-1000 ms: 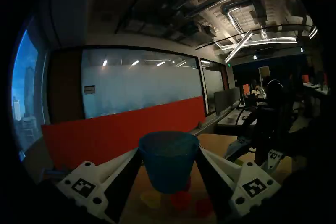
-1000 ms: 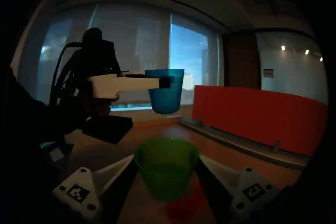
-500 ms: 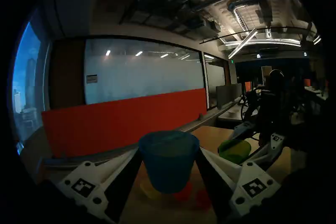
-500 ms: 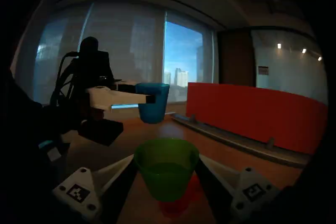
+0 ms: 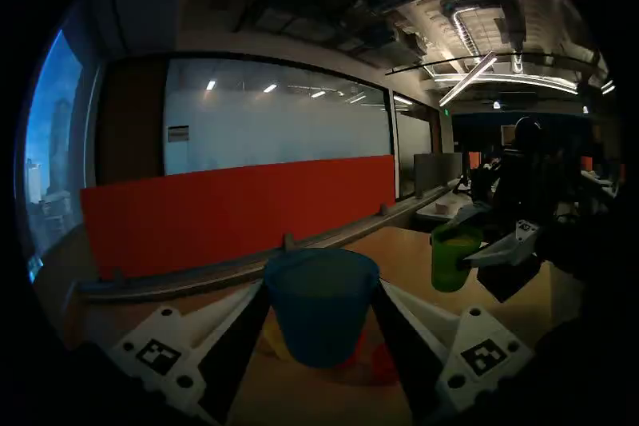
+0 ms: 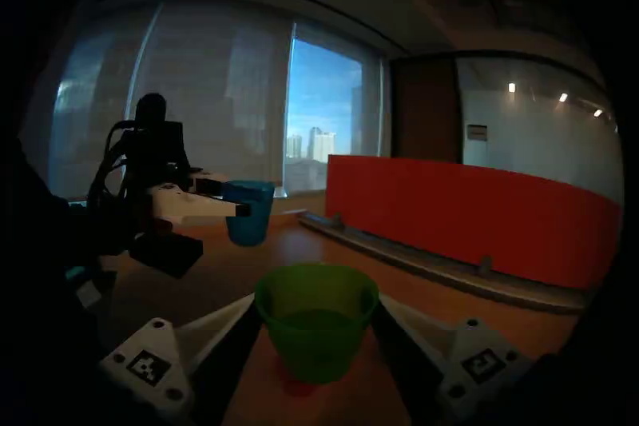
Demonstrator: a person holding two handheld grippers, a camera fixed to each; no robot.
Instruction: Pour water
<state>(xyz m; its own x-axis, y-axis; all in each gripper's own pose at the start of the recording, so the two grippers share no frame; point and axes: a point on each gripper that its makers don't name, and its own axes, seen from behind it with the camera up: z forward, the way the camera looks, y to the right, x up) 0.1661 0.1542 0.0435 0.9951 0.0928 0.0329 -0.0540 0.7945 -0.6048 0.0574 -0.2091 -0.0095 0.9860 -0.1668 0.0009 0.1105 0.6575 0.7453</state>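
Surface: we see a wooden table (image 5: 415, 254) with small yellow and red pieces (image 5: 375, 362) lying under the near cup.
Room: a dim office, with a red partition (image 5: 232, 210) across the middle, a frosted glass wall (image 5: 271, 122) above it, and a bright window (image 6: 323, 118) in the upper centre of the right gripper view.
Left gripper (image 5: 321, 290): clamped on the blue cup (image 5: 321, 318), lower centre of its view.
Right gripper (image 6: 317, 306): clenched around the green cup (image 6: 317, 334), lower centre of its view.
Axis: we find both cups upright, mouths up and long axes vertical.
Change: the green cup now sits higher at the right of the left gripper view, and the blue cup has slid from upper centre to left of centre in the right gripper view.
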